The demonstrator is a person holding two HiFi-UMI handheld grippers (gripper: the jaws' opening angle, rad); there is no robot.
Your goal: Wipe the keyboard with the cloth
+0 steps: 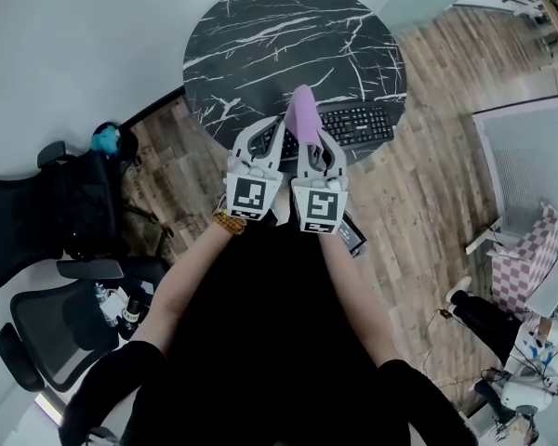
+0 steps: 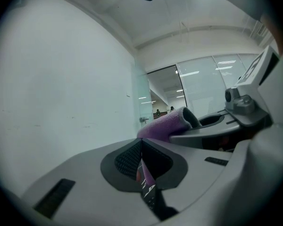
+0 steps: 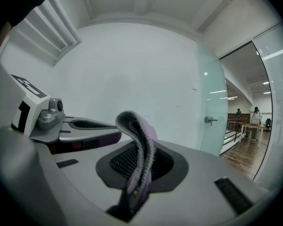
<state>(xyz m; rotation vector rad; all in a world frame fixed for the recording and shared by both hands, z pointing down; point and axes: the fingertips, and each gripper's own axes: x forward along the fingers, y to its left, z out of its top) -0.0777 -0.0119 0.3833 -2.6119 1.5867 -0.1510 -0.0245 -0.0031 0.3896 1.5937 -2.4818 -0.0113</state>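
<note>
Round table (image 1: 260, 35): smooth, faintly glossy black top veined in white like marble; floor (image 1: 428, 212): matt planks with a wood grain; keyboard (image 1: 358, 124): matt black plastic. The cloth (image 1: 304, 114) is a soft lilac fabric with a fine, fleecy, looped nap and a greyer stitched edge. The left gripper (image 2: 141, 147) and right gripper (image 3: 142, 171) have smooth, matt grey plastic shells, with black, finely cross-hatched pads (image 3: 120, 161) of a rubbery look set into the jaws.
</note>
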